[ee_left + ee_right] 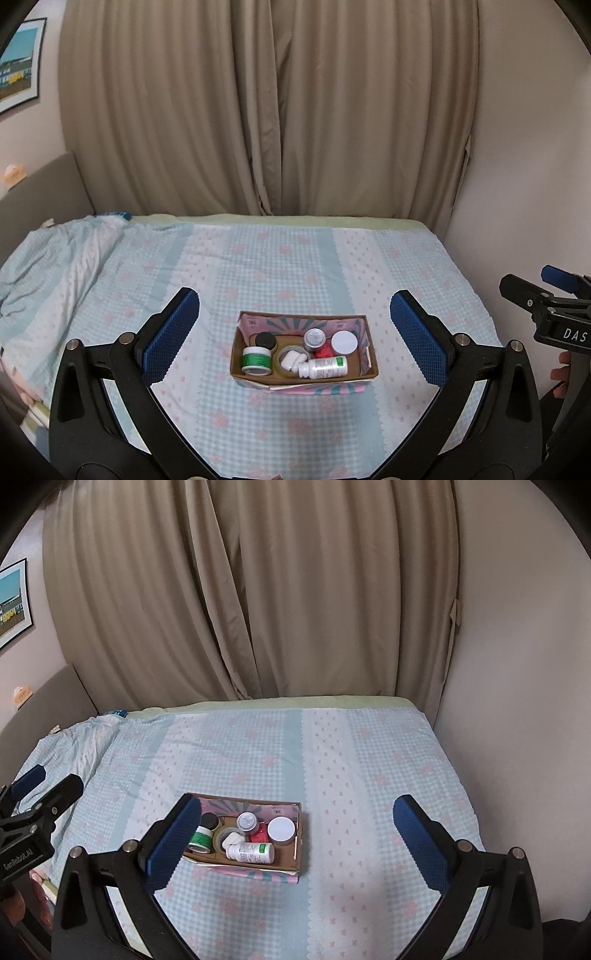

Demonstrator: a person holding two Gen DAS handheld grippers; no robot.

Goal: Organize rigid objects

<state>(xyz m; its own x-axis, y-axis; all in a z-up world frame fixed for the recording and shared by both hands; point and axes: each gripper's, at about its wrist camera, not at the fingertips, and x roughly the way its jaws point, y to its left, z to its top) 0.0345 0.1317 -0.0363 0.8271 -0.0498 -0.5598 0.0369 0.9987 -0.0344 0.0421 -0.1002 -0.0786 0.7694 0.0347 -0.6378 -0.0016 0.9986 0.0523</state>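
Observation:
A shallow cardboard box sits on the bed and holds several small containers. A white pill bottle lies on its side at the box's front. A green-labelled jar, a black-lidded jar, a tape roll with white earbuds case, a silver tin and a white-lidded jar are also inside. My left gripper is open and empty, held above the box. My right gripper is open and empty, the box by its left finger.
The bed has a blue and pink checked sheet. A rumpled blanket lies at the left. Beige curtains hang behind the bed, and a wall bounds the right side.

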